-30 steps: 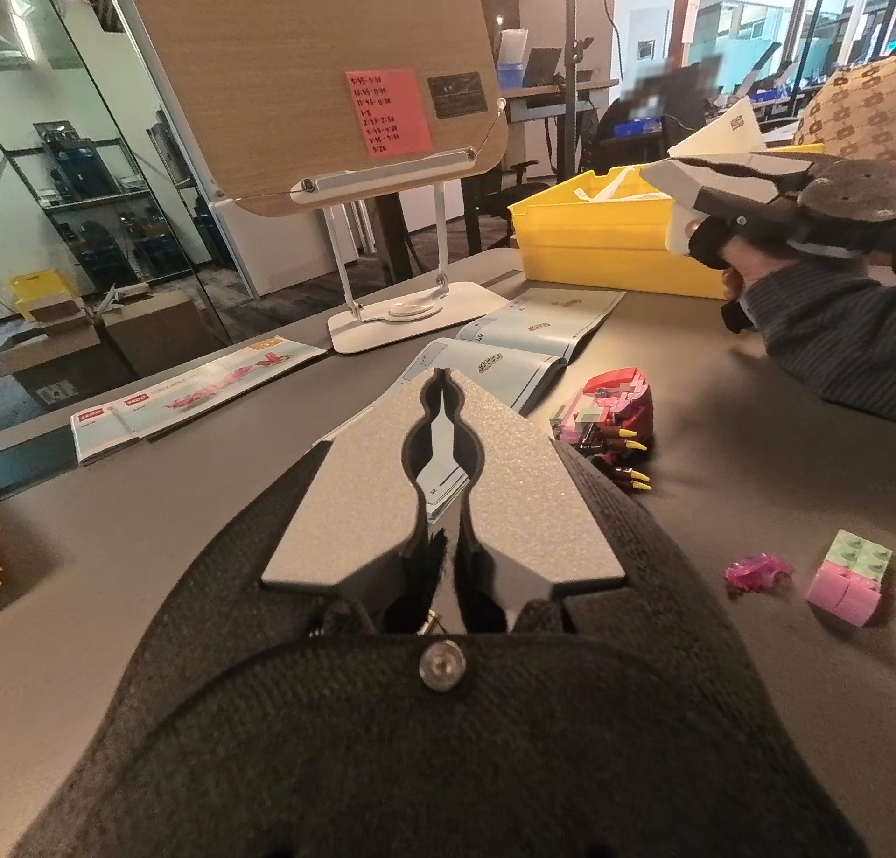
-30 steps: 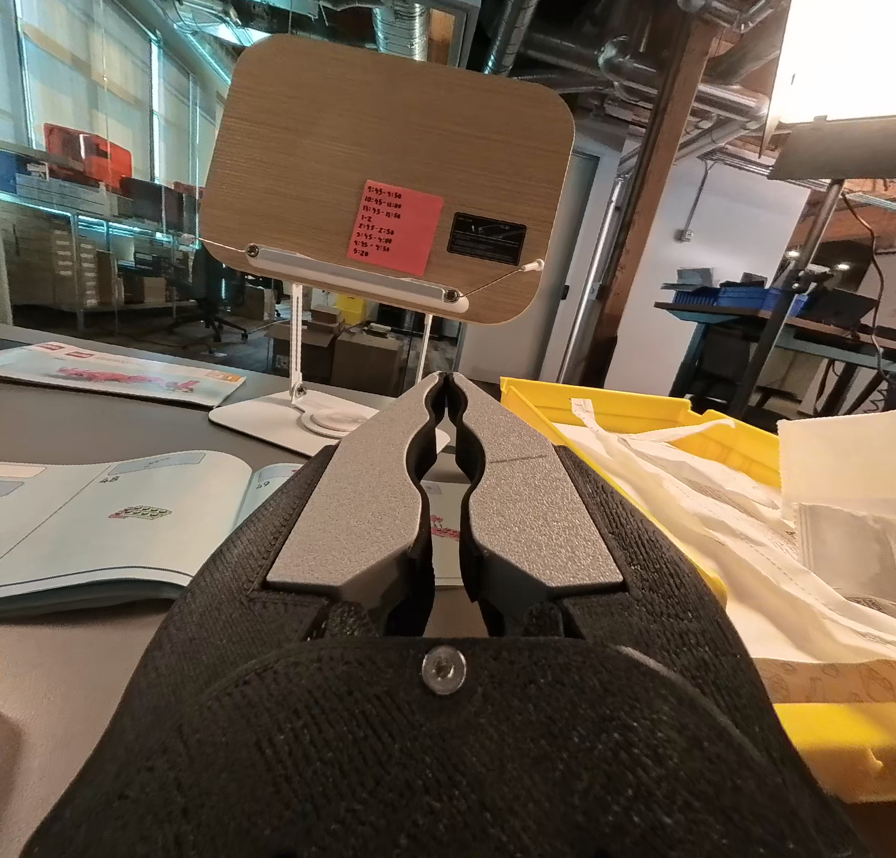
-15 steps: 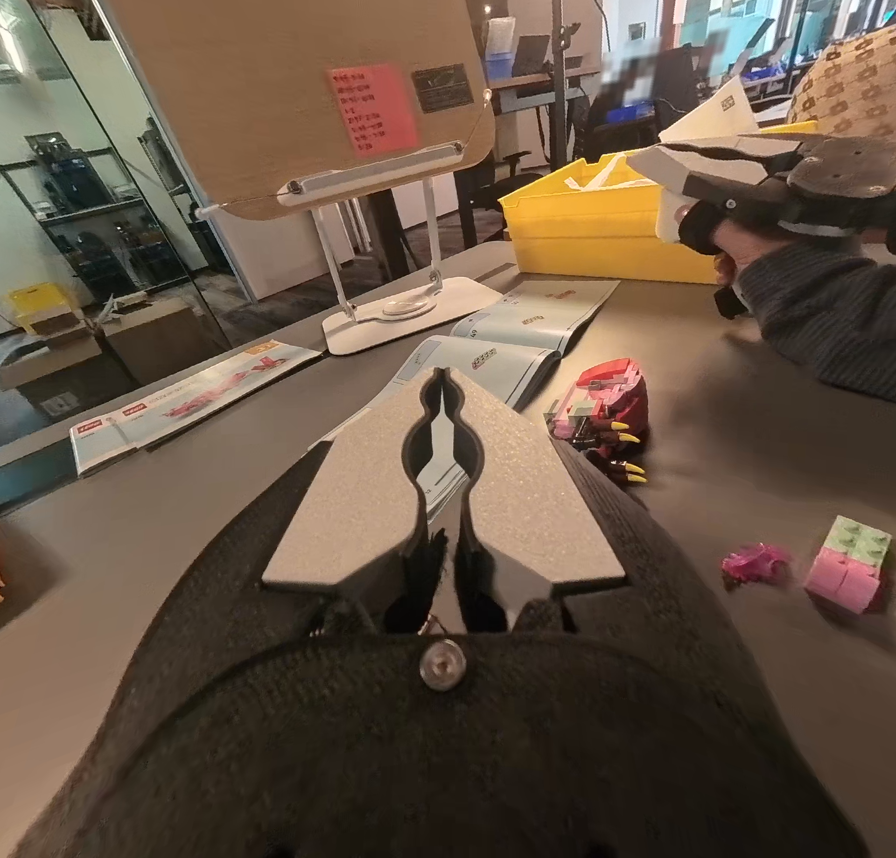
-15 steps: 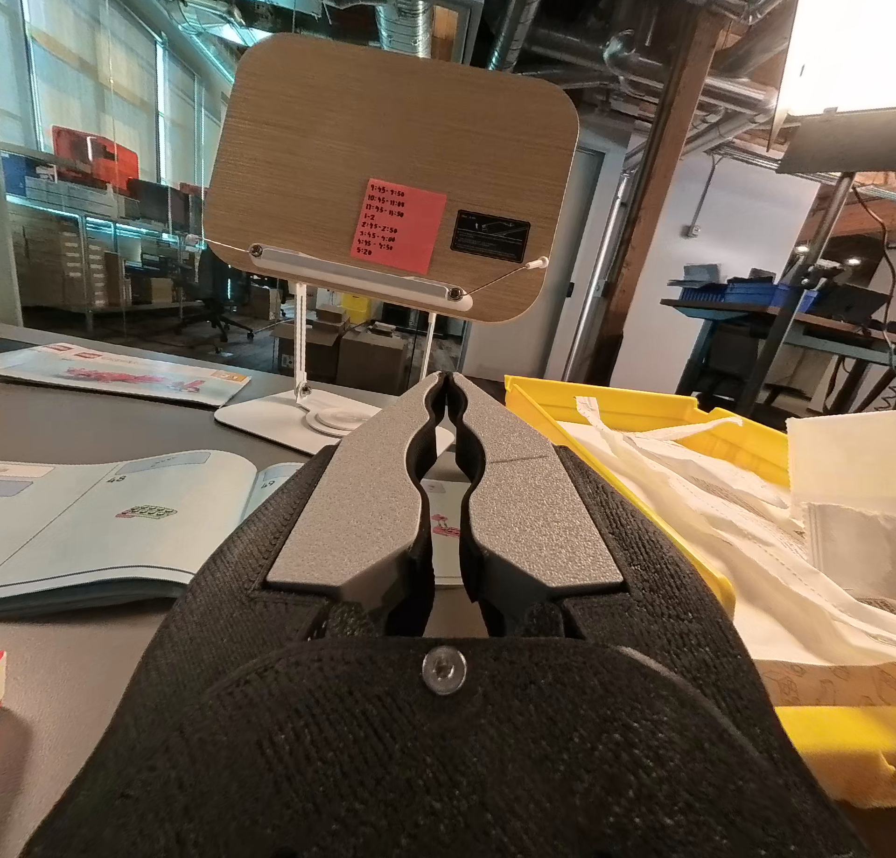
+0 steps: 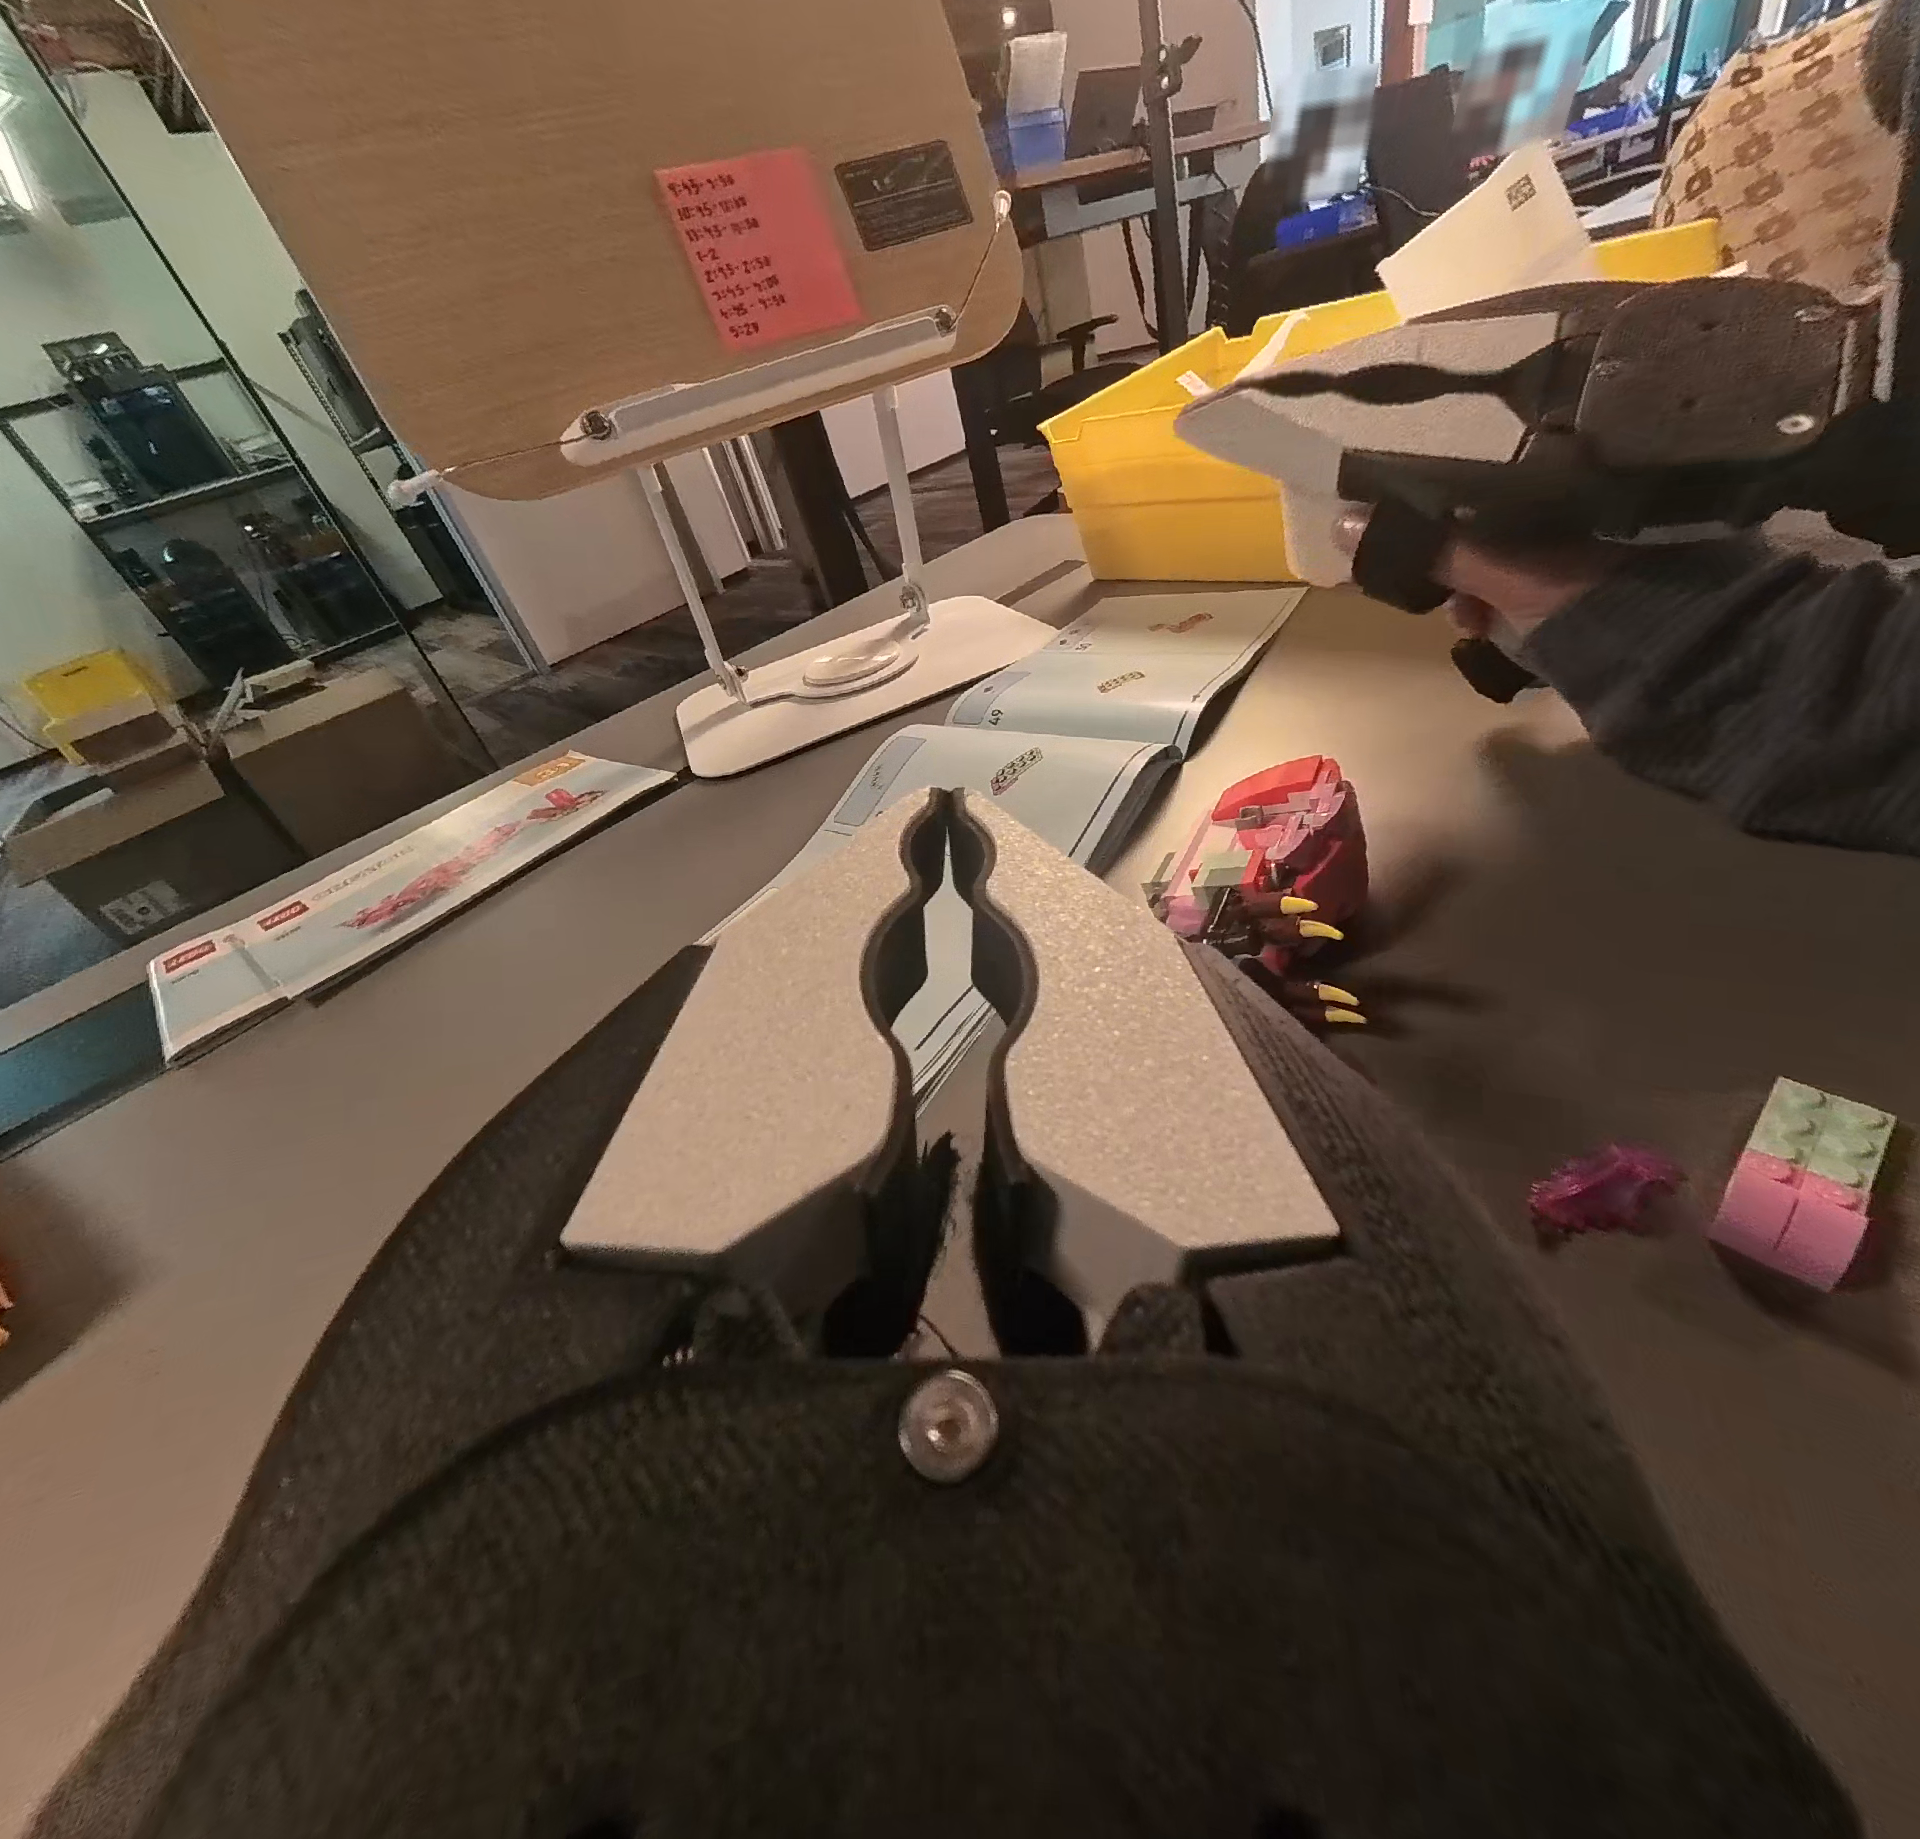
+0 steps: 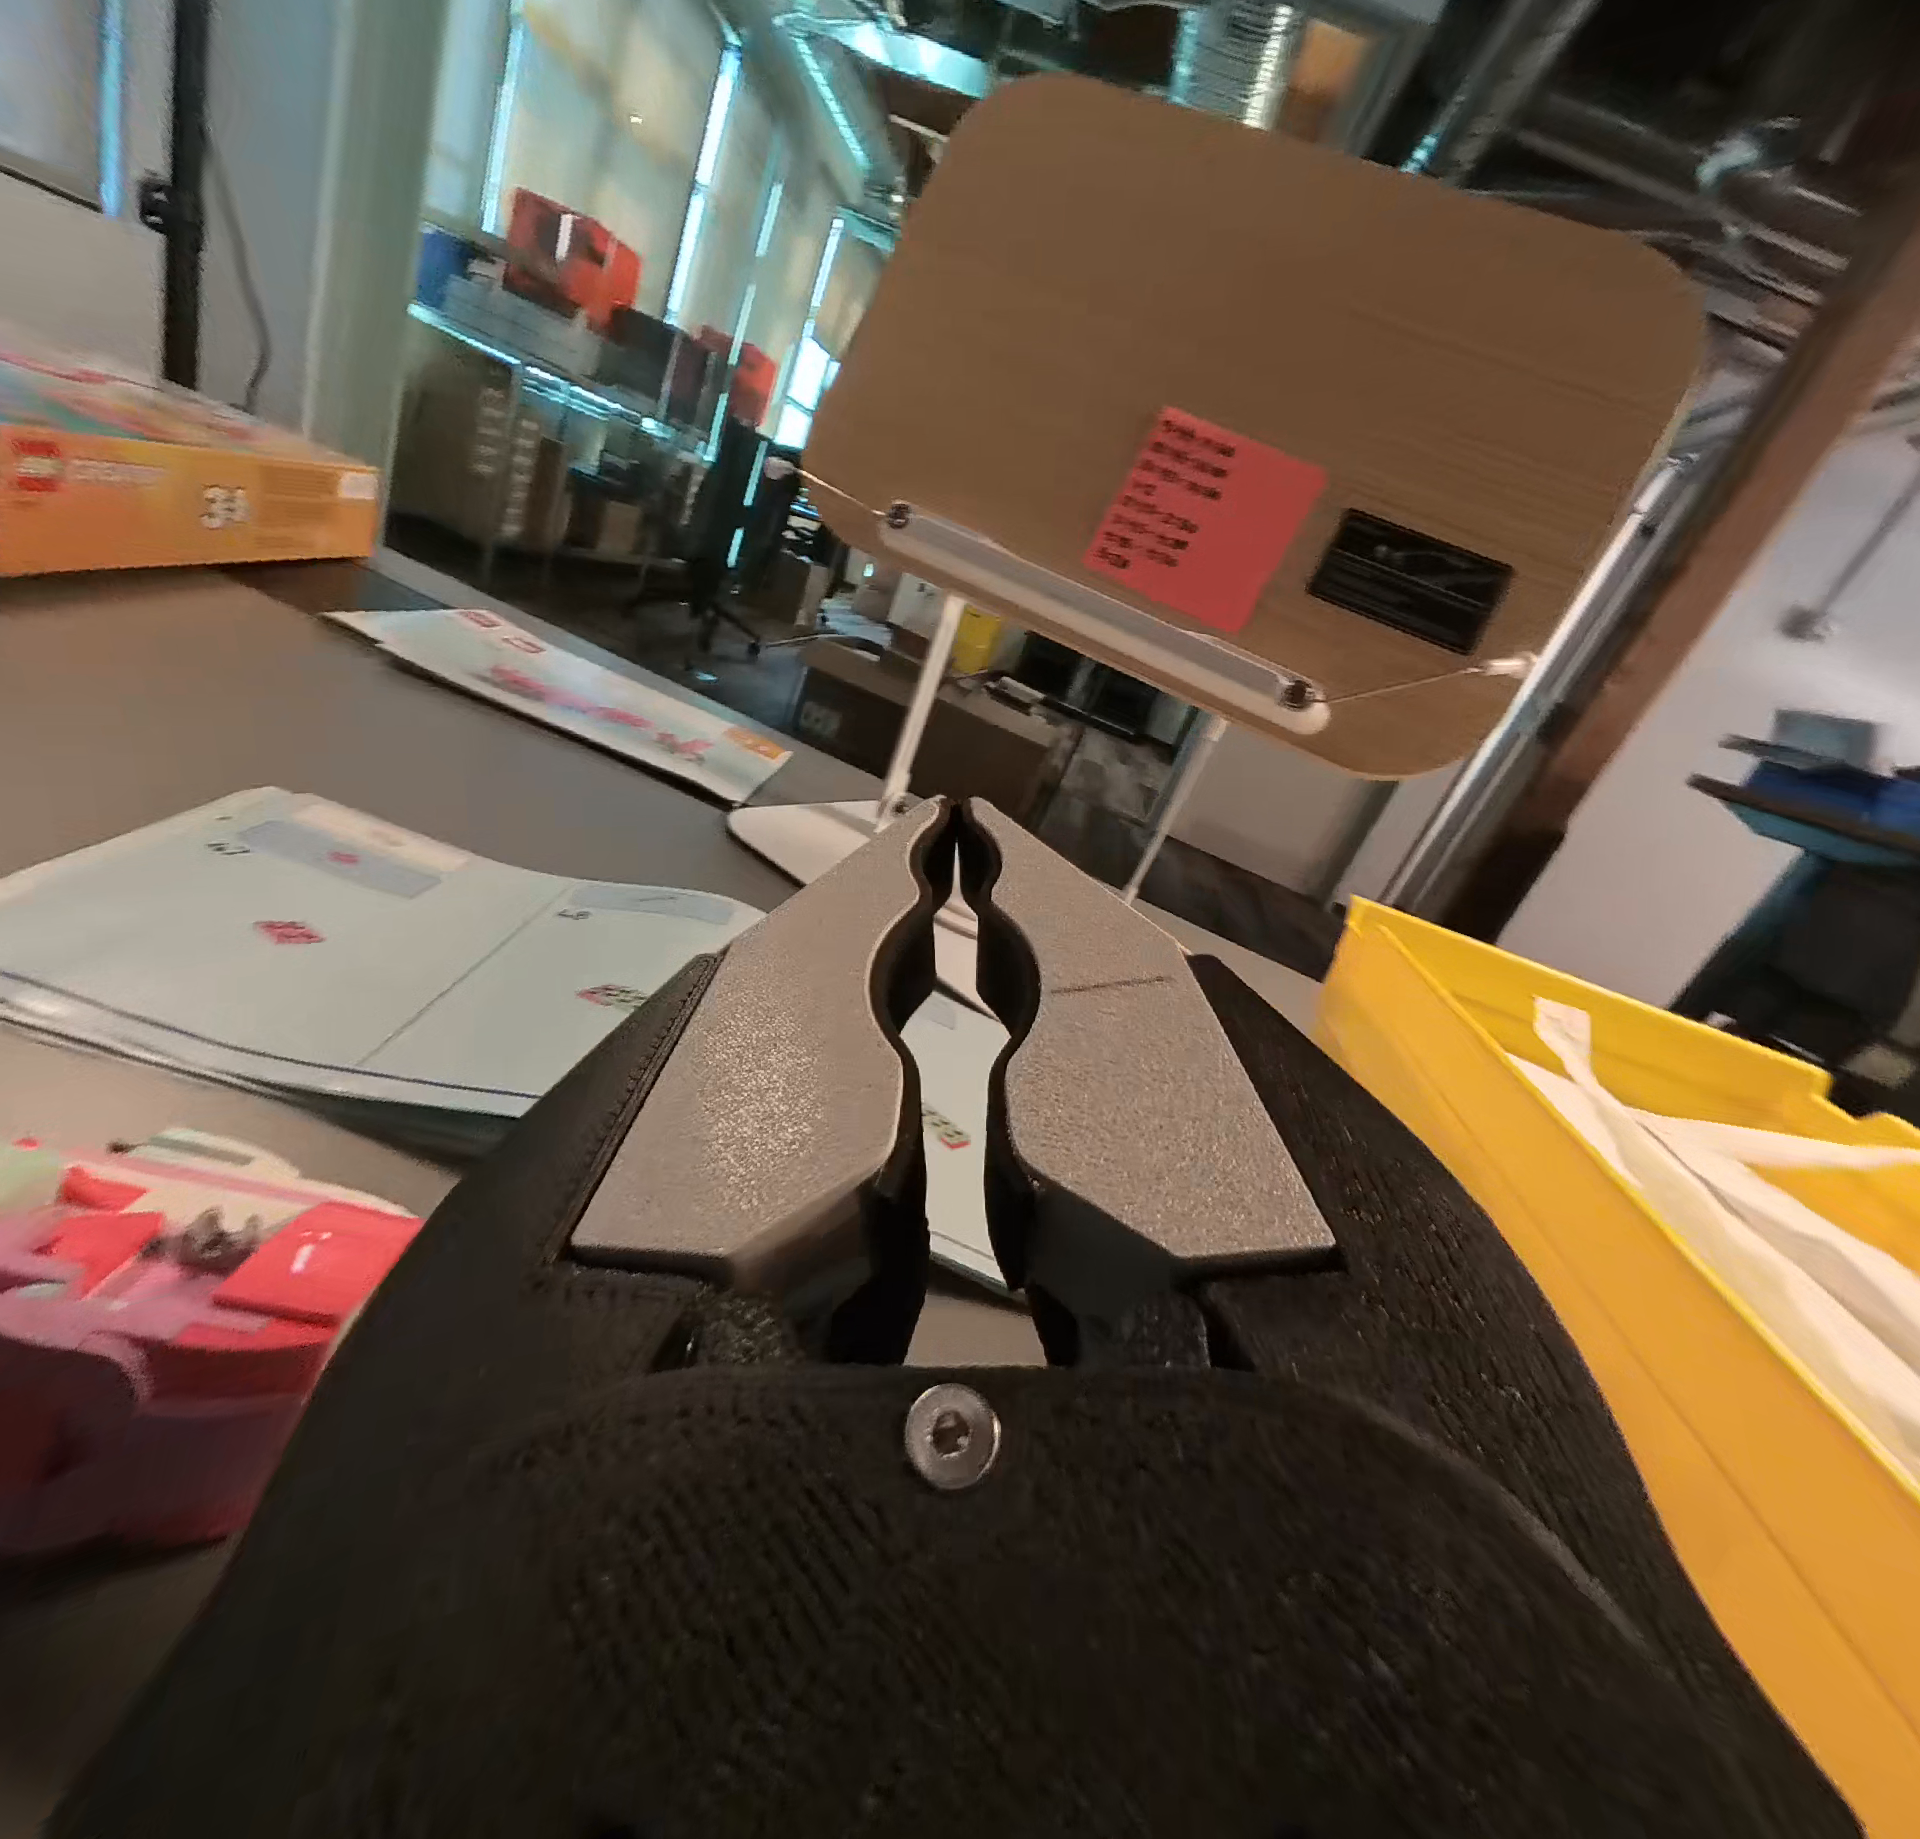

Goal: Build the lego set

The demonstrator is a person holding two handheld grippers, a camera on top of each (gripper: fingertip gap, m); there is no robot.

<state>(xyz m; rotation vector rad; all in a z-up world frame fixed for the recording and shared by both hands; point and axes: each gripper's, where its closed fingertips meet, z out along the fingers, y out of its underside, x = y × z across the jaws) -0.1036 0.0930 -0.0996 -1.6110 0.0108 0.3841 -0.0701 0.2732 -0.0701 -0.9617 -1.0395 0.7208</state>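
Both hand-held grippers are clenched on nothing: the left hand-held gripper (image 5: 948, 800) hangs over the open instruction booklet (image 5: 1081, 750) beside a red brick-built model (image 5: 1283, 859); the right hand-held gripper (image 6: 956, 810) hangs above the bench (image 6: 156, 688) near the yellow bin (image 6: 1621, 1301).

Your left gripper (image 5: 948, 802) has grey, grainy, wavy-edged fingers on a black textured body with one silver screw (image 5: 948, 1438). Upper right, your right gripper (image 5: 1195, 418) matches, above a dark ribbed sleeve (image 5: 1714, 688).

2 booklets (image 5: 1049, 750) (image 5: 405, 885), 1 yellow bin (image 5: 1164, 480), 1 book stand (image 5: 582, 179) — 3 brick bits (approx.) (image 5: 1288, 854) (image 5: 1803, 1181) (image 5: 1600, 1181).
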